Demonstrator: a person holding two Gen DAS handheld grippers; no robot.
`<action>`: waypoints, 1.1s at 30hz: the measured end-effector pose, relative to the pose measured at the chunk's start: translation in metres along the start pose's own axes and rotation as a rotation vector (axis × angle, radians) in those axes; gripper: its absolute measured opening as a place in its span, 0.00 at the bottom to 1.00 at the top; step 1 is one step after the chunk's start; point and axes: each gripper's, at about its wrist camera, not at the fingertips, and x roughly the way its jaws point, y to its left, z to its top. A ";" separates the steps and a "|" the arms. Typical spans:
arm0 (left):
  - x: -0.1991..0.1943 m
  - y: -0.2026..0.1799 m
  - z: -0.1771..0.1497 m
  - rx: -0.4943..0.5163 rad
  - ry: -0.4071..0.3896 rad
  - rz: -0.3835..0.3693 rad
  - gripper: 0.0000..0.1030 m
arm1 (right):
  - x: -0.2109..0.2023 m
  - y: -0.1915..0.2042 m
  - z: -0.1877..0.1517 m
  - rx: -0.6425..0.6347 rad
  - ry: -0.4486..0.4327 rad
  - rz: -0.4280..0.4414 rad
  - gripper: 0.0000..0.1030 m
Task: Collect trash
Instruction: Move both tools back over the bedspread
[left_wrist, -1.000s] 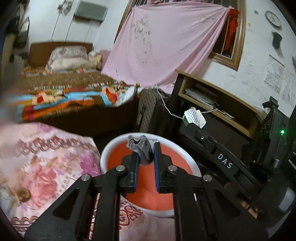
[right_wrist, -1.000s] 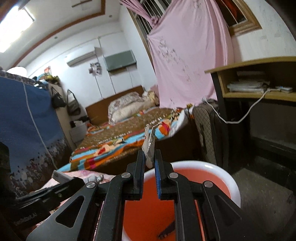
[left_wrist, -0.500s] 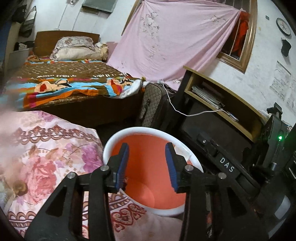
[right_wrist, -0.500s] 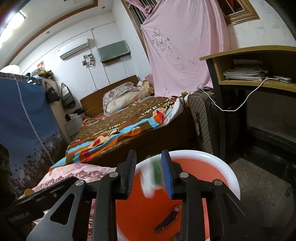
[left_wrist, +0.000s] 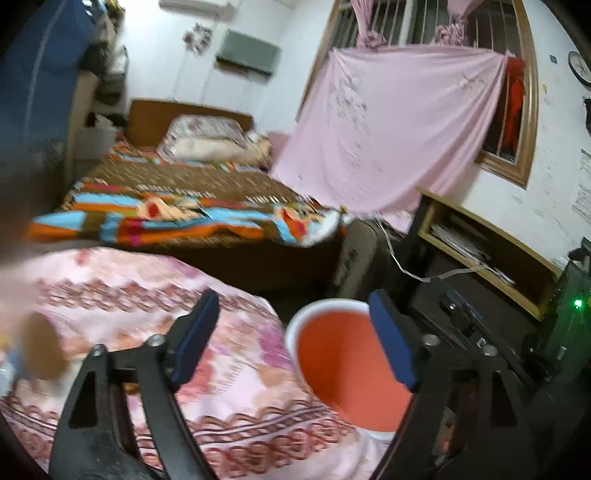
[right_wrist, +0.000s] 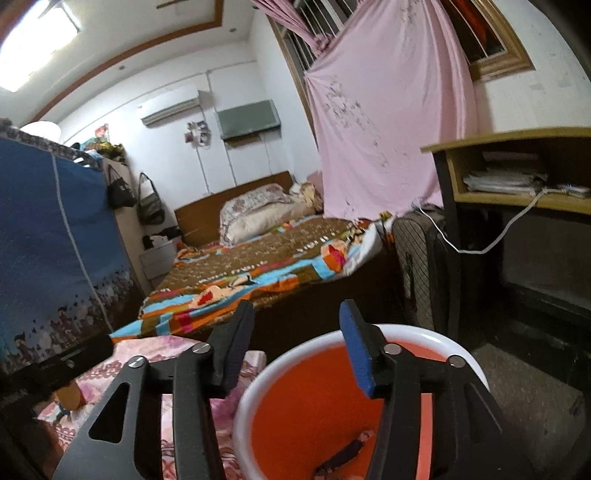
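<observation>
Both grippers are seen spread wide with nothing held. The left gripper (left_wrist: 291, 332) is held over the edge of a floral bedspread (left_wrist: 229, 373), beside the bin (left_wrist: 295, 328). The right gripper (right_wrist: 295, 343) is held above the bin (right_wrist: 258, 384), where a dark wrapper (right_wrist: 341, 454) is seen lying inside.

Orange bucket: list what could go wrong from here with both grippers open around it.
1. The right gripper hangs over the rim of the orange bucket; a low swing away might clip and tip it.
2. The bucket stands hard against the floral bedding, so tugging that cloth could shift it.
3. The left wrist view is blurred, so the left gripper might misjudge its next pick.
</observation>
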 end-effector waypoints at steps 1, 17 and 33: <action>-0.007 0.004 0.001 0.006 -0.025 0.026 0.75 | -0.001 0.004 0.000 -0.005 -0.011 0.010 0.69; -0.091 0.064 -0.003 0.005 -0.266 0.295 0.89 | -0.026 0.077 -0.003 -0.108 -0.221 0.225 1.00; -0.155 0.129 -0.018 0.015 -0.368 0.510 0.89 | -0.042 0.150 -0.028 -0.226 -0.267 0.417 1.00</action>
